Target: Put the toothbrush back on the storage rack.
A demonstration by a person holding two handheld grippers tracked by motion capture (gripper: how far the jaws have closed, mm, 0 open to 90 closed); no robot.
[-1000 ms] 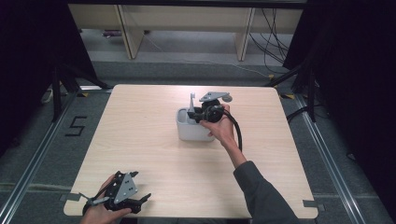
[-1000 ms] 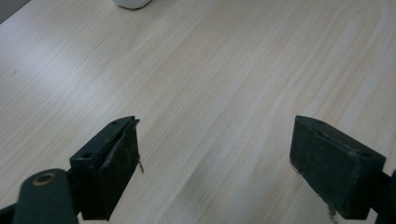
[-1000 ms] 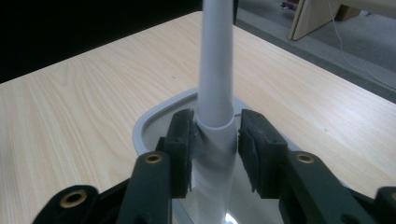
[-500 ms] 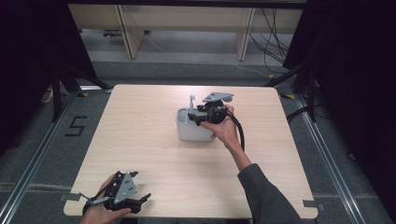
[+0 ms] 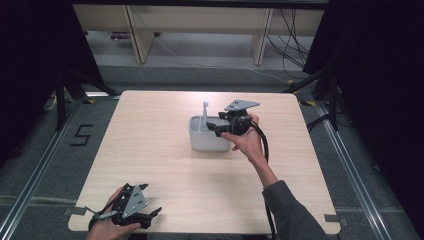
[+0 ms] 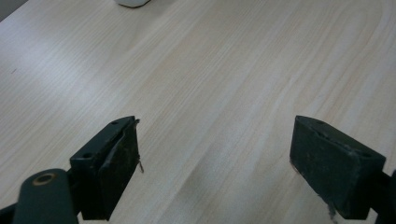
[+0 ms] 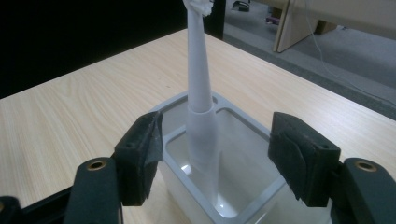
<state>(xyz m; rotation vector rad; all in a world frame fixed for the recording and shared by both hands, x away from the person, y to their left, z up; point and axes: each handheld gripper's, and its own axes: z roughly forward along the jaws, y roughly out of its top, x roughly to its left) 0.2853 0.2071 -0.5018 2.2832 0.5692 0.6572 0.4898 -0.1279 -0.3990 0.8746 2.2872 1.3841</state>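
A white toothbrush (image 5: 205, 112) stands upright, brush head up, in a pale grey square holder (image 5: 209, 142) at the middle of the table. My right gripper (image 5: 214, 129) hovers over the holder's right rim. Its jaws have just been opening. In the right gripper view the toothbrush (image 7: 201, 93) rises between the jaws of my right gripper (image 7: 217, 128), with a gap to each pad, out of the holder (image 7: 243, 116). My left gripper (image 5: 150, 218) rests at the table's front left corner. In its own view my left gripper (image 6: 215, 158) stands open over bare wood.
The light wooden table (image 5: 150, 150) ends close in front of my left hand. A cable trails from the right gripper along the person's forearm (image 5: 265, 165). The holder's base (image 6: 133, 2) peeks in at the top of the left gripper view. Shelving stands beyond the far edge.
The right gripper's jaws have come apart off the toothbrush, and the hand has drawn back slightly to the right. The toothbrush stays standing in the holder. The left gripper has not moved.
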